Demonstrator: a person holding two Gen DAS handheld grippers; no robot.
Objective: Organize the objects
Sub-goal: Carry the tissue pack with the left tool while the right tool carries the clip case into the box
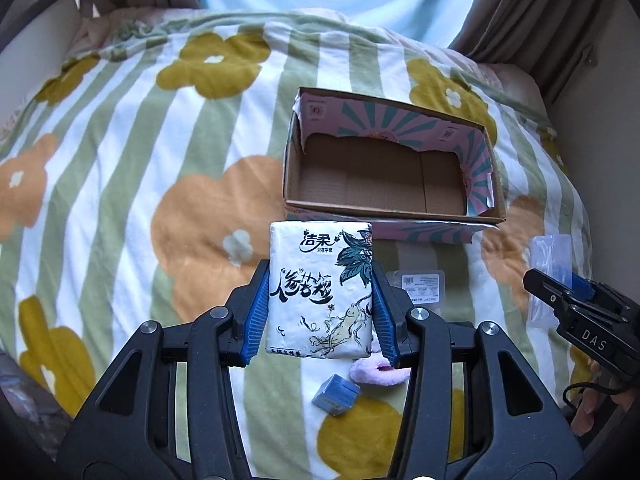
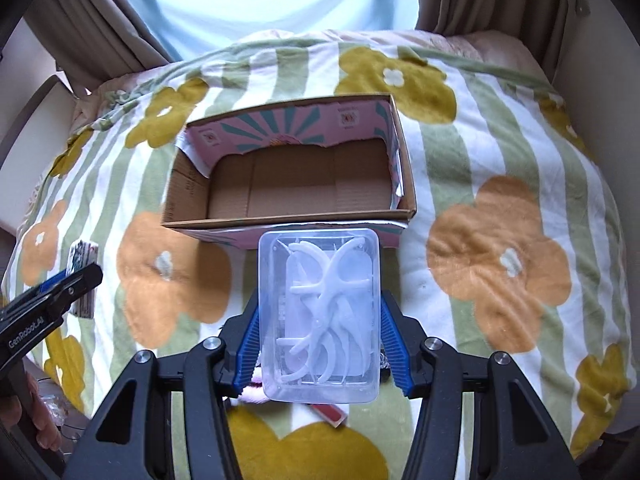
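Observation:
My left gripper [image 1: 320, 312] is shut on a white tissue pack [image 1: 320, 292] with black lettering, held upright just short of the open cardboard box [image 1: 392, 204]. My right gripper [image 2: 318, 328] is shut on a clear plastic case of white floss picks [image 2: 320, 312], held before the same box [image 2: 288, 220], whose inside is bare. Each gripper shows at the edge of the other's view: the right gripper [image 1: 560, 292] with the clear case [image 1: 550, 252], and the left gripper [image 2: 76, 280] with the tissue pack [image 2: 82, 256].
The box sits on a bed covered by a striped, flowered blanket [image 1: 120, 160]. Below the left gripper lie a small blue box [image 1: 335, 394], a pink fluffy item [image 1: 376, 372] and a flat labelled packet [image 1: 420, 286]. A red item [image 2: 328, 414] lies under the right gripper. Curtains [image 2: 88, 24] hang behind.

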